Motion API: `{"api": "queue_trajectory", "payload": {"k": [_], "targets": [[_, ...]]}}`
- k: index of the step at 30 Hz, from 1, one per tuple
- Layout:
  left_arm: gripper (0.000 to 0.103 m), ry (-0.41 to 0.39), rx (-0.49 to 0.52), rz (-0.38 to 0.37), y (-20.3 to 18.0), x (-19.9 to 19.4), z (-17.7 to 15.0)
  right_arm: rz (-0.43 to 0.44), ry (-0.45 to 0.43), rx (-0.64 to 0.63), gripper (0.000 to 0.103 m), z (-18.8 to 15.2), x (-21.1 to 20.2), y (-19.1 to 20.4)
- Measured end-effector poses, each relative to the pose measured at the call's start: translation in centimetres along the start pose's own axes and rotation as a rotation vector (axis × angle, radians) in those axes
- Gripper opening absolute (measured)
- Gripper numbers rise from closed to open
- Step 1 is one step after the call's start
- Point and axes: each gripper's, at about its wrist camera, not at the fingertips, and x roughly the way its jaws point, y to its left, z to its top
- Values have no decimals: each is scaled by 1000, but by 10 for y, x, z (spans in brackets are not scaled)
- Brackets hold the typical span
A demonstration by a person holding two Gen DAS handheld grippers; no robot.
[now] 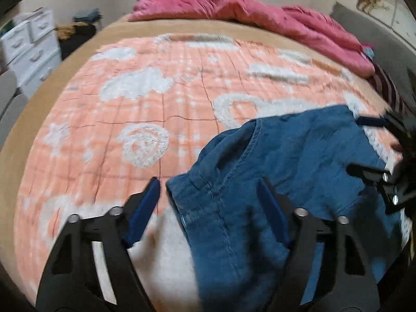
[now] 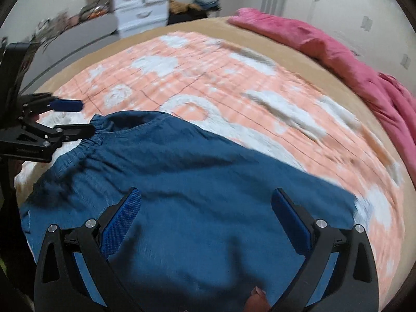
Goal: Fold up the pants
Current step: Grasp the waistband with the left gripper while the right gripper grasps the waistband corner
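Pants (image 2: 197, 197), blue denim with an elastic waistband, are lying rumpled on the peach and white quilt (image 1: 161, 83) that covers most of the bed. They sit at the near edge of the quilt, right under both tools.

Left gripper (image 1: 208, 189) has its 2 blue-padded fingers spread wide with nothing between them. 1 finger hangs over the bare quilt and the other over the denim, so the edge of the fabric runs through the gap. Can't say for sure if the tips touch the cloth, it's blurry.

Right gripper (image 2: 206, 200) is spread wide too, hovering over the middle of the pants, holding nothing.

From the right wrist view you can see the left tool off to the side by the gathered waistband, its lower finger right at the elastic edge. Touching or just beside, hard to call.

Pink blanket (image 1: 260, 13) is bunched up along the far side of the bed, well apart from the pants. White drawers (image 2: 141, 5) stand by the wall past the bed.
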Motion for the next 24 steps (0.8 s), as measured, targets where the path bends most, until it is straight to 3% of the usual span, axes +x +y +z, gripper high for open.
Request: {"api": "queue_trajectory", "payload": {"k": [7, 14, 16, 17, 20, 22, 24], "targets": [[48, 36, 77, -73, 6, 26, 4, 83, 42, -96, 99, 36, 48, -5], [23, 59, 126, -65, 4, 44, 5, 168, 89, -121, 96, 56, 82, -18], [17, 66, 133, -62, 3, 46, 6, 199, 113, -174, 85, 58, 92, -15], [13, 64, 134, -68, 3, 45, 6, 206, 119, -189, 72, 58, 95, -15], [13, 61, 124, -76, 4, 44, 7, 242, 142, -224, 63, 60, 105, -12], [12, 57, 118, -79, 5, 43, 7, 278, 128, -235, 46, 62, 108, -11], [12, 52, 117, -79, 5, 41, 6, 325, 98, -225, 12, 60, 104, -10]]}}
